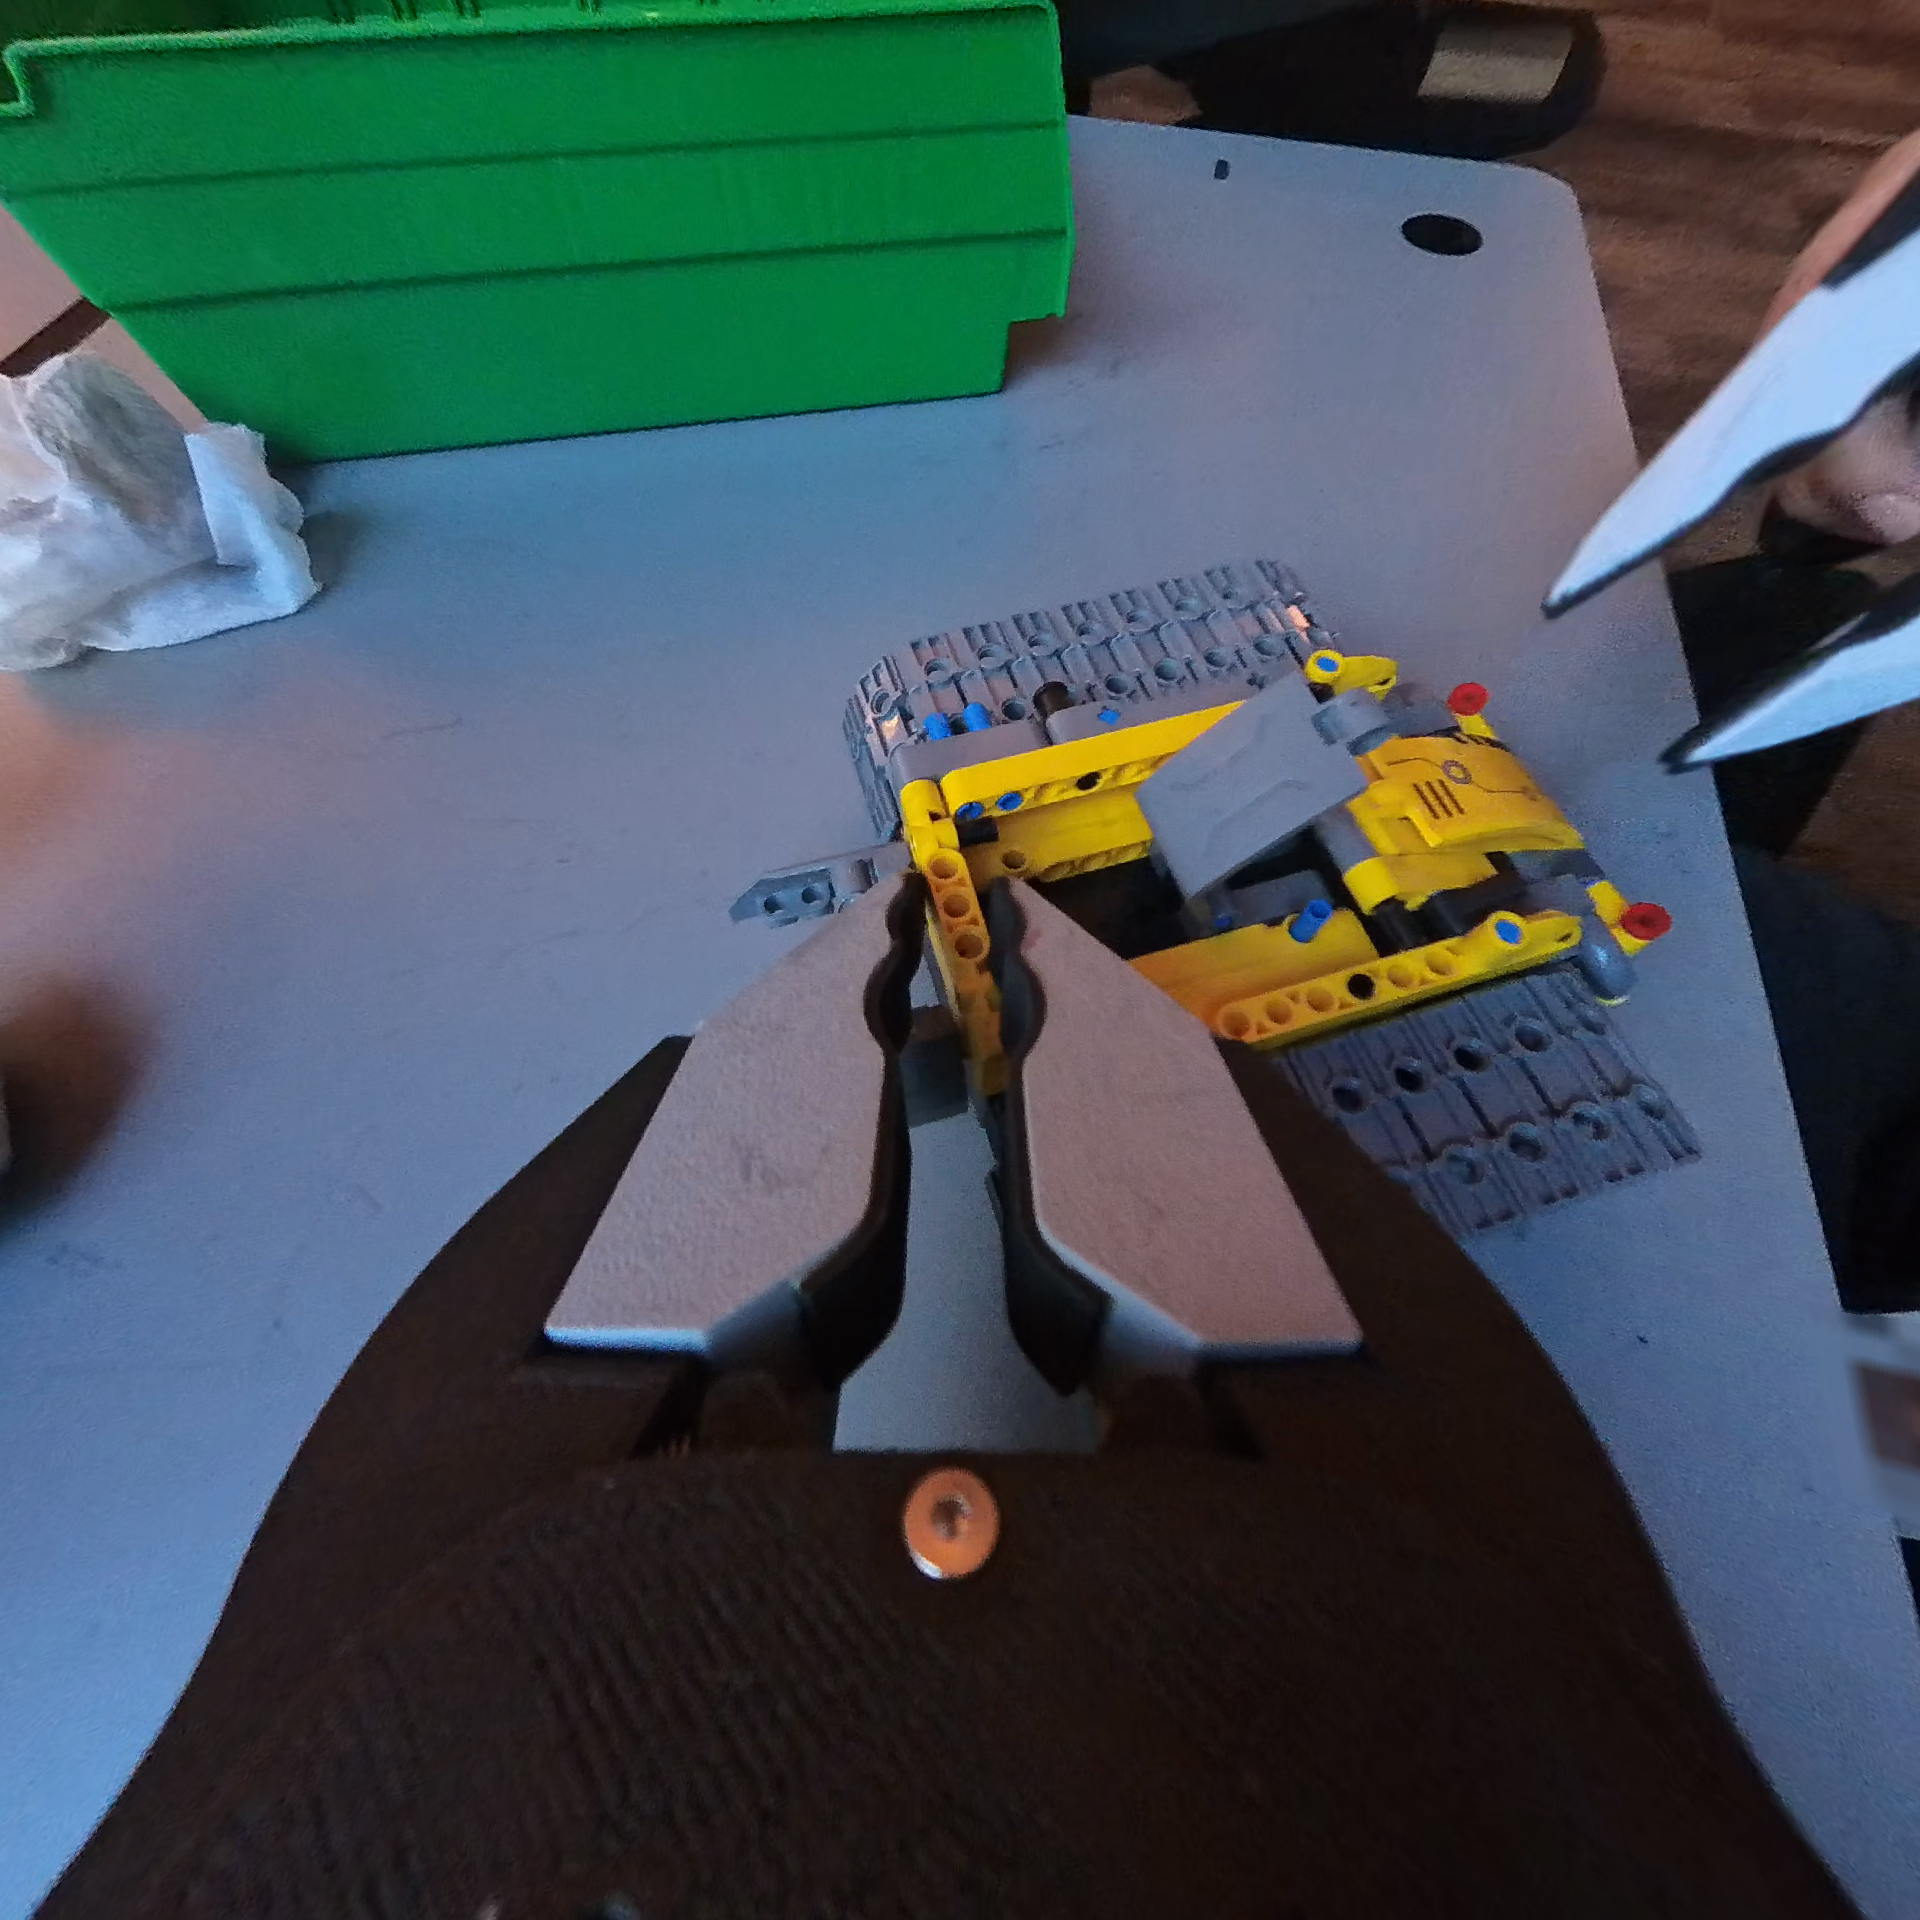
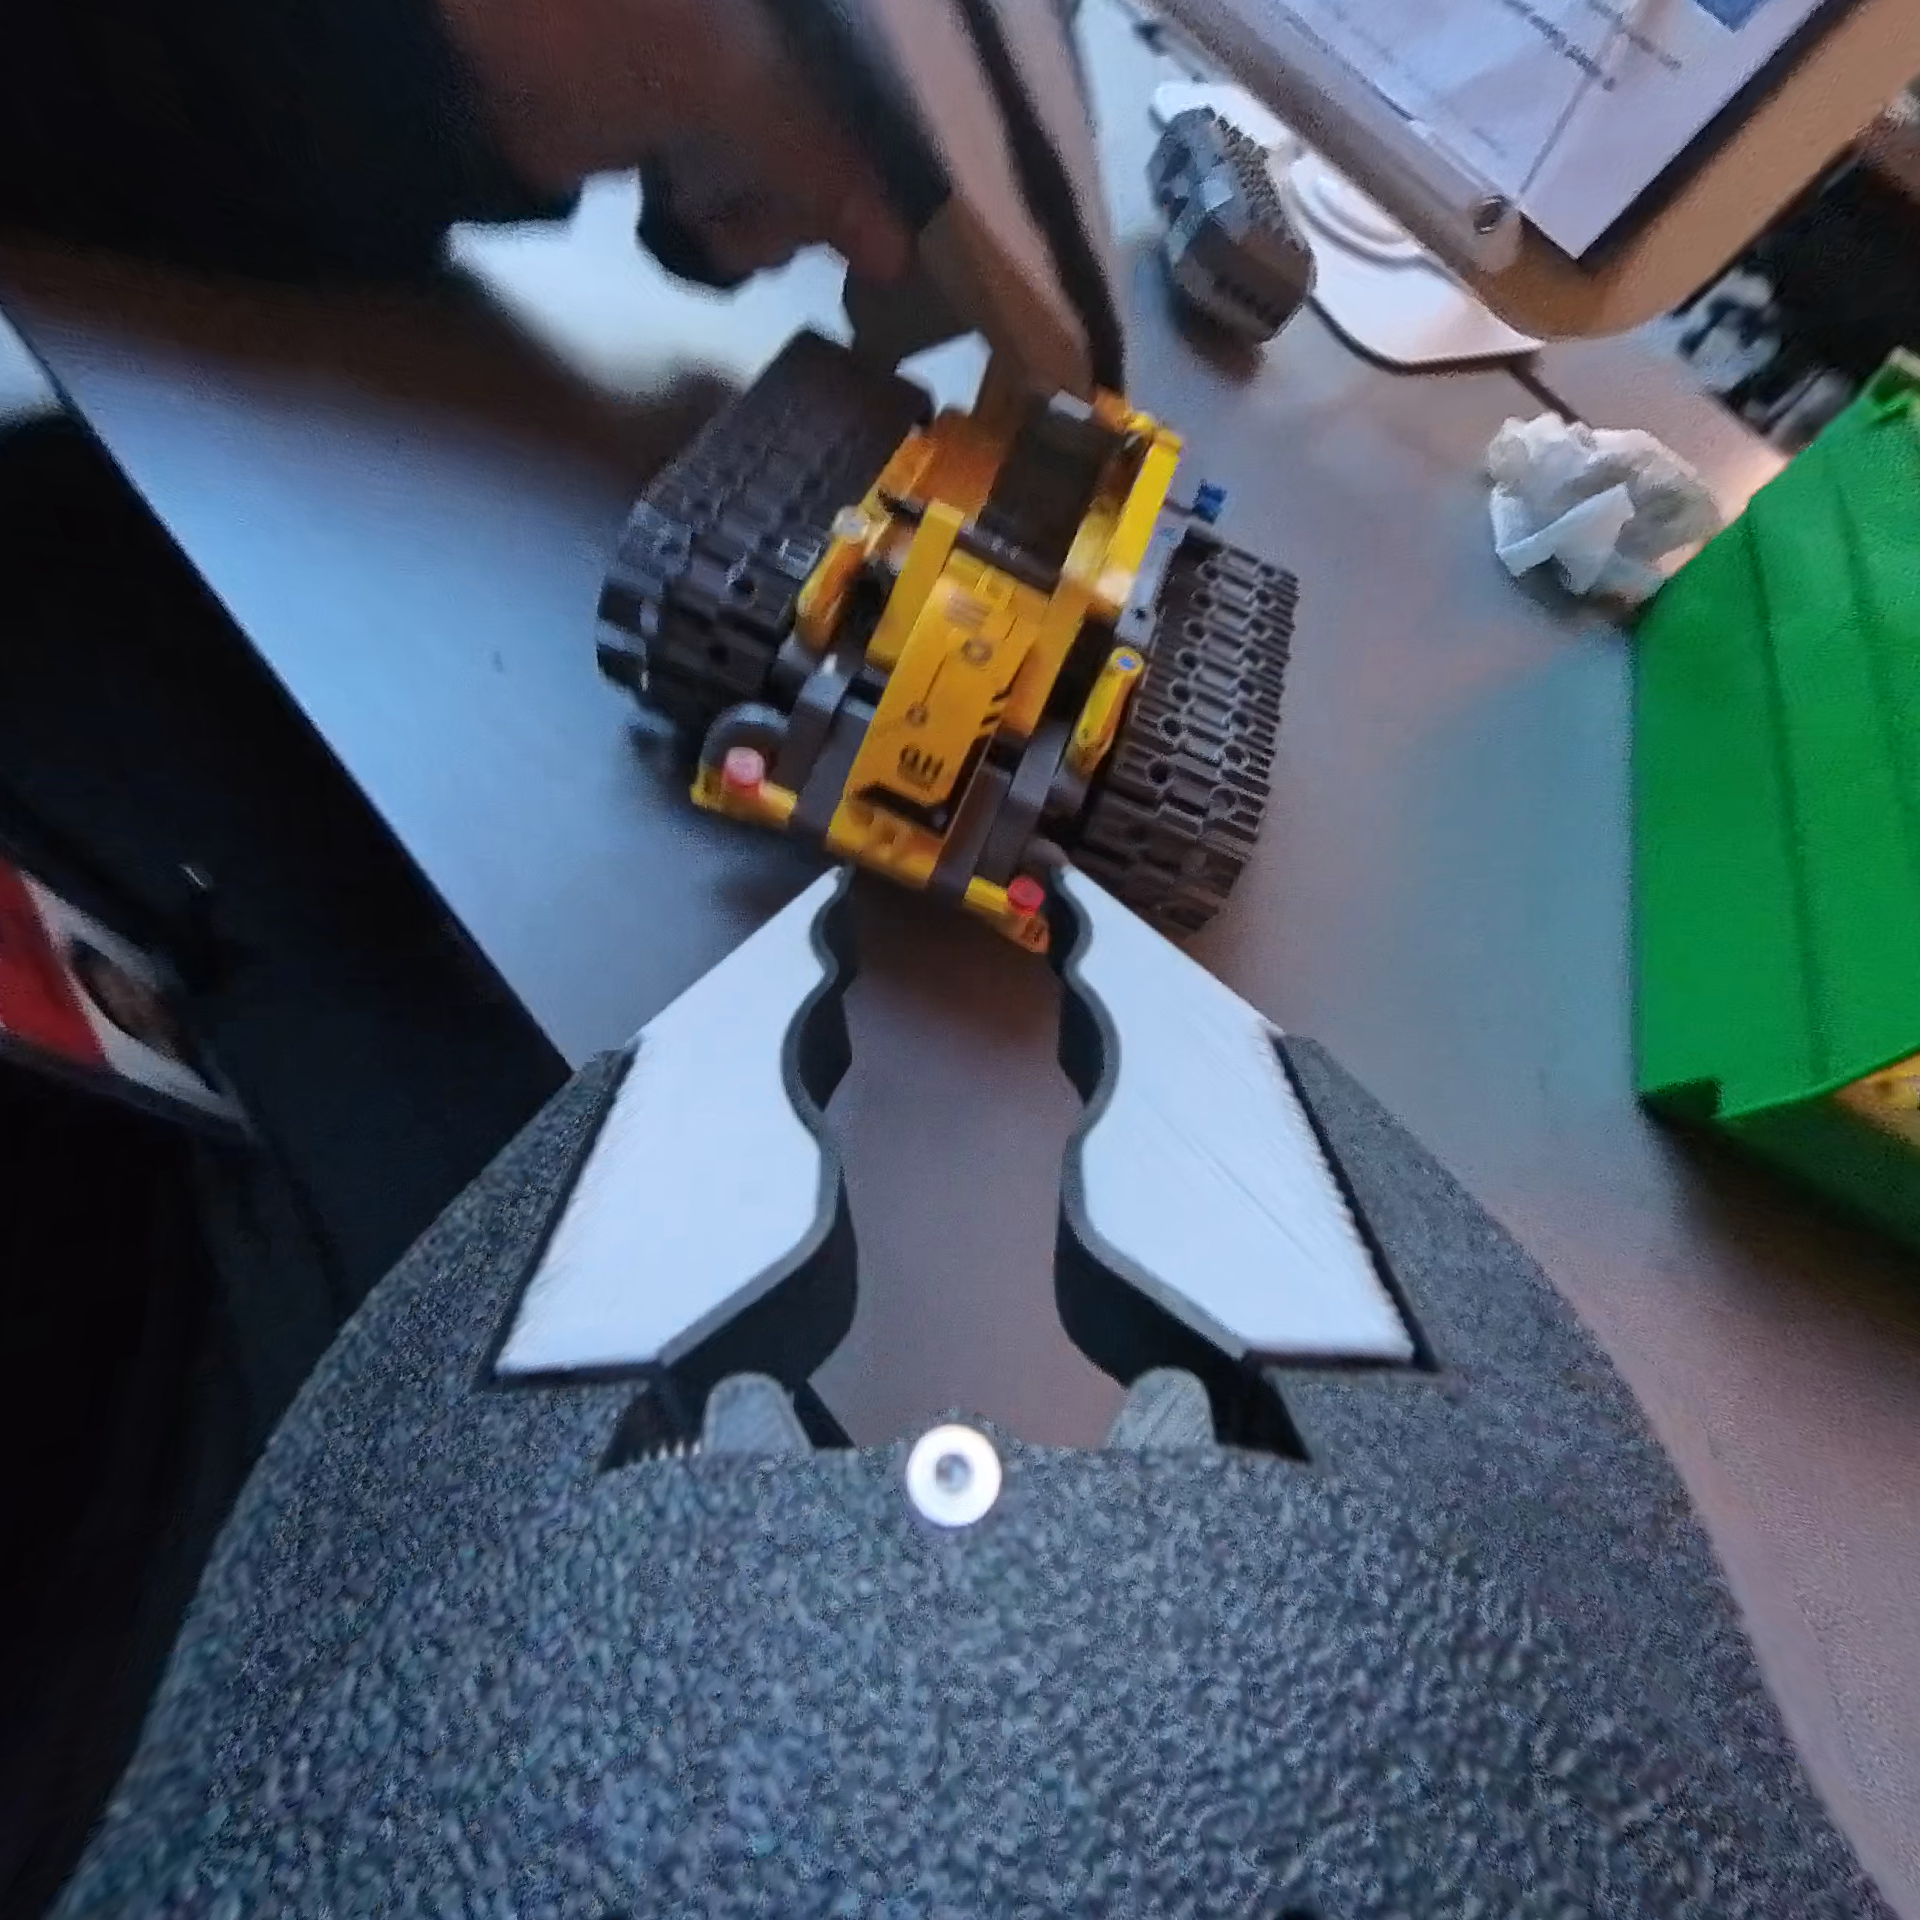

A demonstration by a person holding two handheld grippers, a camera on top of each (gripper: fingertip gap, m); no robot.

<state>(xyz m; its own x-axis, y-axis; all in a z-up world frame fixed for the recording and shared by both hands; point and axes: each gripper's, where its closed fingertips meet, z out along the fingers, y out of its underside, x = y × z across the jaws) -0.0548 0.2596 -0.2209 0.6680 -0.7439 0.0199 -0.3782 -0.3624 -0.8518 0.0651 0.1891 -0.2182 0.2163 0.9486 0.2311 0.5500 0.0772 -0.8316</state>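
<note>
In the left wrist view, the left gripper (image 1: 961, 904) is clamped on a yellow beam (image 1: 961, 925) at the near end of a yellow toy vehicle (image 1: 1247, 831) with grey tracks (image 1: 1475, 1112). The toy stands on a grey table (image 1: 520, 831), right of centre. A green bin (image 1: 582, 239) sits at the far left of the table, with a crumpled white tissue (image 1: 125, 520) just beside it. The right gripper (image 1: 1704, 644) shows at the right edge, fingers apart, near the toy but not touching it.

In the right wrist view, the right gripper (image 2: 951, 904) is spread wide, its tips just short of the toy (image 2: 966, 665), either side of a red stud (image 2: 1025, 894) on the toy's near end. The left gripper (image 2: 1029, 353) reaches the toy's far end from above, blurred. The tissue (image 2: 1590, 509) and bin (image 2: 1787, 810) lie to the right. A dark grey block (image 2: 1226, 229) with a cable rests farther back.
</note>
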